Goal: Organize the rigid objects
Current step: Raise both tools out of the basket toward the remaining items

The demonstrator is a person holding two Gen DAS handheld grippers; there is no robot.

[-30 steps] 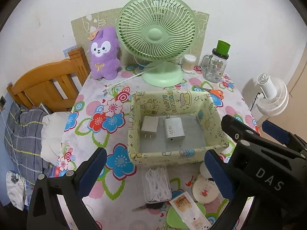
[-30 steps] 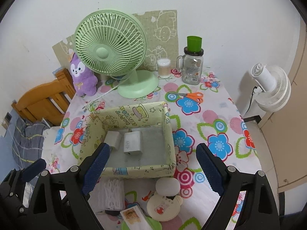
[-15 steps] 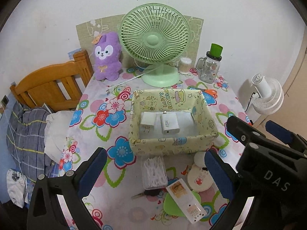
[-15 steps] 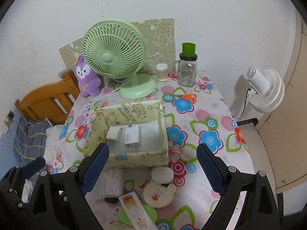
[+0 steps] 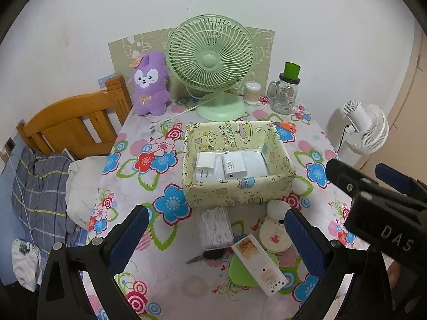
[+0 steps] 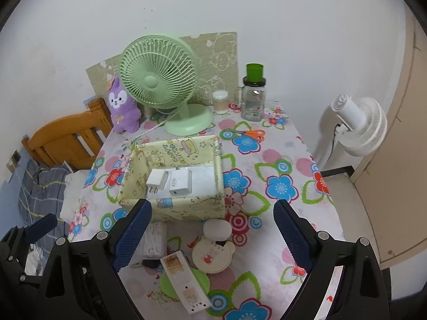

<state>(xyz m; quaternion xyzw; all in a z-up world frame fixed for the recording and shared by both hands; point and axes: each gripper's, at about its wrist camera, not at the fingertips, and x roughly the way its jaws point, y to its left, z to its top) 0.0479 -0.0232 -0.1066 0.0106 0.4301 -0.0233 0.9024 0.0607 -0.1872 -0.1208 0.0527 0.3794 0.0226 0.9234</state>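
A yellow patterned box (image 5: pixel 240 194) (image 6: pixel 173 208) stands mid-table and holds two white chargers (image 5: pixel 234 164) (image 6: pixel 181 182). In front of it lie a clear case of cotton swabs (image 5: pixel 215 228) (image 6: pixel 152 237), a white remote (image 5: pixel 259 264) (image 6: pixel 184 280) on a green lid (image 5: pixel 240 272), a round cream tin (image 5: pixel 273 236) (image 6: pixel 212 254), a white oval thing (image 6: pixel 217 229) and a key (image 5: pixel 206 256). My left gripper (image 5: pixel 213 242) and right gripper (image 6: pixel 210 237) are both open and empty, held above these near items.
At the back stand a green fan (image 5: pixel 212 61), a purple plush (image 5: pixel 149 85), a swab jar (image 5: pixel 252 93), a glass jar with green cup (image 5: pixel 287 90) and orange scissors (image 6: pixel 250 133). A wooden bed frame (image 5: pixel 72 122) lies left, a white fan (image 6: pixel 355 125) right.
Both grippers have pulled back and up from the box; the table looks smaller and more of the near items show. Both stay open and empty.
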